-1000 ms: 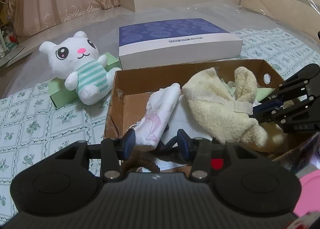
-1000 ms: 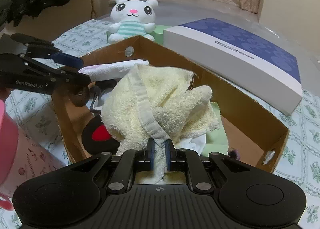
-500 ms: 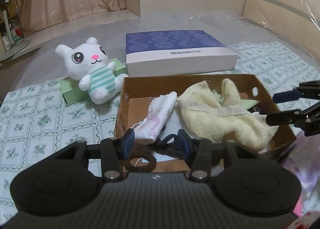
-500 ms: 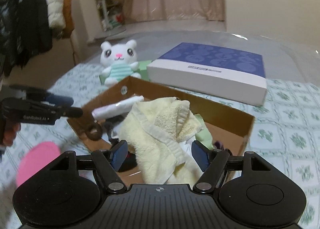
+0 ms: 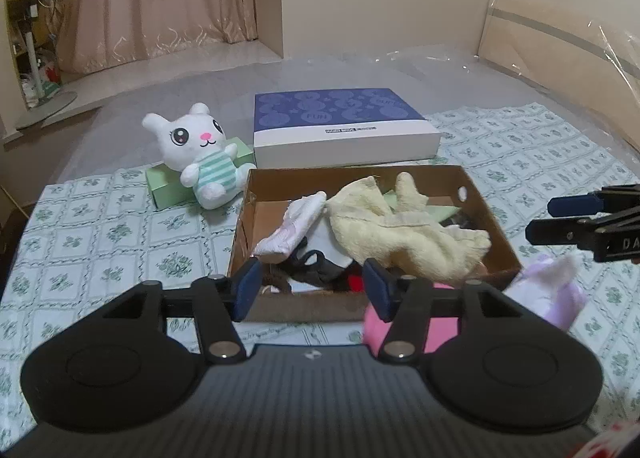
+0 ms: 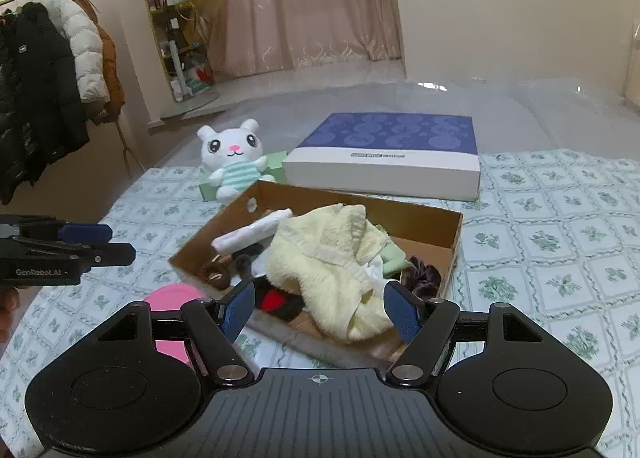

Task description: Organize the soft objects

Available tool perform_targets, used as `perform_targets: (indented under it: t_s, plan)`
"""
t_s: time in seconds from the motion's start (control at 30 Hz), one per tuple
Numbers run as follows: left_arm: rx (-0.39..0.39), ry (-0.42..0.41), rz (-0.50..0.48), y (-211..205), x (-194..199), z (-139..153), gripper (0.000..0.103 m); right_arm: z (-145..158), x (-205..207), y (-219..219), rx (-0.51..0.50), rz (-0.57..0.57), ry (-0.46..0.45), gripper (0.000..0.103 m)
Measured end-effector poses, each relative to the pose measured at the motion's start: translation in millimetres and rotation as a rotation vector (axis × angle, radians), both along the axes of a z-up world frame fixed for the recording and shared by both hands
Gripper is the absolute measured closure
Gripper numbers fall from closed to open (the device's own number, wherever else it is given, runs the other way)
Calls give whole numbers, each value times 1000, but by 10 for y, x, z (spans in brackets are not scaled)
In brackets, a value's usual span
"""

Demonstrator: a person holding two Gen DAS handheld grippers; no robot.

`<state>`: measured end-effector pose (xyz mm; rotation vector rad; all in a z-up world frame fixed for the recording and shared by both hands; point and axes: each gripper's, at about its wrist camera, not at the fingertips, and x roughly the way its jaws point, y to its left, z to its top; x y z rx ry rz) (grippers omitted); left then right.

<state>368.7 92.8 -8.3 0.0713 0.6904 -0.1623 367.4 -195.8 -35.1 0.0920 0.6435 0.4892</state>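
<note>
A brown cardboard box (image 5: 486,213) (image 6: 454,242) holds a pale yellow towel (image 5: 404,234) (image 6: 324,254), a white-pink rolled cloth (image 5: 288,230) (image 6: 252,232), dark scrunchies (image 6: 424,272) and a black-red item (image 6: 276,302). My left gripper (image 5: 312,290) is open and empty, raised in front of the box's near wall. My right gripper (image 6: 320,308) is open and empty, raised above the box's near side. A white plush bunny (image 5: 196,155) (image 6: 234,157) leans on a green box beyond the cardboard box.
A blue-and-white flat box (image 5: 340,125) (image 6: 388,153) lies behind the cardboard box. A pink round thing (image 6: 172,298) (image 5: 416,326) and a lilac plush (image 5: 548,294) sit near the front. Coats (image 6: 48,73) hang at the left. The floral cloth (image 6: 560,258) covers the surface.
My right gripper opened and let go of the yellow towel, which now lies in the box. Both grippers pulled back and up away from the box.
</note>
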Motion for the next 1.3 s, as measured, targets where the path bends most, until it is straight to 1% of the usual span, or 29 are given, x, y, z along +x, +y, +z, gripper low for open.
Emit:
perform_targets:
  t_s: [0.07, 0.13, 0.17, 0.47, 0.6, 0.87, 1.07, 1.17, 1.3]
  plan:
    - [-4, -8, 2, -20, -148, 63, 48, 28, -145, -13, 12, -4, -10, 32]
    - [-15, -16, 10, -34, -324, 134, 43, 68, -298, -34, 32, -6, -17, 32]
    - [-20, -22, 14, -41, -395, 160, 42, 84, -362, -40, 37, -8, -19, 32]
    - [-17, -53, 60, -111, -1096, 387, 39, 254, -1031, -37, 46, -32, -64, 31]
    - [-14, -50, 68, -161, -1409, 433, 39, 283, -1260, -50, 64, -30, -48, 30]
    - [-36, -39, 99, -260, -1952, 474, 38, 276, -1735, -7, 59, -7, -19, 30]
    - [-61, -26, 130, -300, -2319, 414, 38, 203, -2083, 12, 67, 6, 4, 30]
    - [-62, -27, 144, -318, -2480, 384, 38, 166, -2233, -1, 73, 11, 11, 30]
    - [-43, -30, 161, -367, -2678, 361, 38, 101, -2419, -39, 83, 7, 17, 30]
